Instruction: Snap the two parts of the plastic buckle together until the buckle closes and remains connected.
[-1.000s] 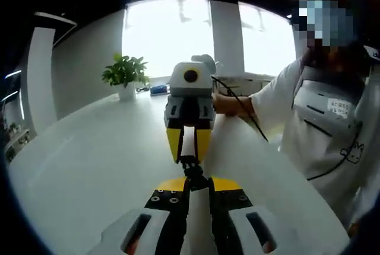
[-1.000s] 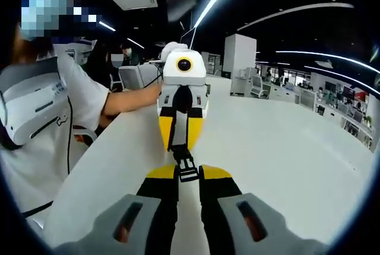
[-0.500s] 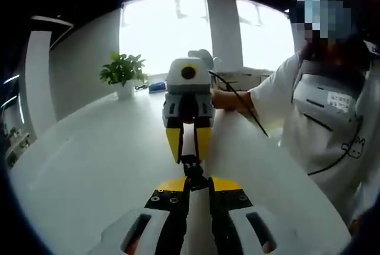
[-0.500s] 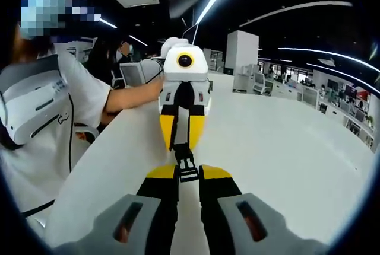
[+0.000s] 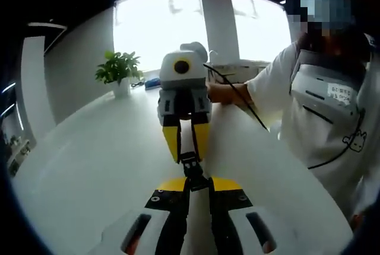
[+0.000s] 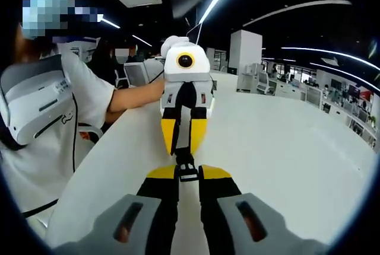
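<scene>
Above the white table [image 5: 89, 166] my two grippers face each other tip to tip, with a small black plastic buckle [image 5: 192, 166] held between them. In the left gripper view, my left gripper [image 5: 198, 182] is shut on the near buckle half. The right gripper [image 5: 186, 155] pinches the far half with its yellow fingers. In the right gripper view, my right gripper [image 6: 189, 173] is shut on the near half of the buckle [image 6: 187, 168], and the left gripper [image 6: 184, 151] grips the other end. The two halves sit pushed into each other; whether they are latched is hidden.
A person in a white shirt [image 5: 320, 107] stands at the table's edge, holding both tools. A potted plant [image 5: 120, 72] stands at the table's far end by the bright windows. Wide bare tabletop [image 6: 285, 148] spreads to the side, with office desks [image 6: 309, 95] beyond it.
The two grippers have closed in on each other, so the visible length of buckle between their tips has shrunk. Both views tilted slightly.
</scene>
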Demonstrator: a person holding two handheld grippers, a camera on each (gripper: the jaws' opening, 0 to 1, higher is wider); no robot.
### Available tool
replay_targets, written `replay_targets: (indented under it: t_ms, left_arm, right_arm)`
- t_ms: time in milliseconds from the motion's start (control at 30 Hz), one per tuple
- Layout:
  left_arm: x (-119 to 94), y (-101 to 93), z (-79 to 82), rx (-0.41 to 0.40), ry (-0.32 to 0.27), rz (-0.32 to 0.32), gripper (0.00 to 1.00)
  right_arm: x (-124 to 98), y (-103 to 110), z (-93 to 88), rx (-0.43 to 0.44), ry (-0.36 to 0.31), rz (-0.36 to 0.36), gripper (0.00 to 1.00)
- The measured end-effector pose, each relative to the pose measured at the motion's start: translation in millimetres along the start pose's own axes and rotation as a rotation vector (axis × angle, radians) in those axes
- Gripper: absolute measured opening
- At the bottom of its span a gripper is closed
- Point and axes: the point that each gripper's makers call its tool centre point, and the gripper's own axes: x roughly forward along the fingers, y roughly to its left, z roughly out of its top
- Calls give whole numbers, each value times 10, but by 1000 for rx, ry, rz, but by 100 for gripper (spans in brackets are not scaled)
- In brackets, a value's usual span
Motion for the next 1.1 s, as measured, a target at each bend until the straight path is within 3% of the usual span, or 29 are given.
replay_targets:
  t_ms: [167,433,567,733,1000,1100]
  left_arm:
    - [37,-12,15,-2,-10,-8,11]
    - [77,15,-87,-10,29,-9,11]
    - [105,61,-148,-13,55,13,12]
    - [99,118,-158,11,63,63,13]
    - [-27,264,13,-23,-12,154,21]
    - [-87,281,127,-32,-55,180,24]
  right_arm:
    - [32,37,2,21,-15,23,11]
    - [57,38,-68,-1,23,19,11]
    - [89,1,-143,-1,58,-3,11]
    - [87,-32,-161,35,52,-13,11]
    - [24,-170,-83,70,2,-84,11]
    - [-13,-210,23,38,-43,-114,11]
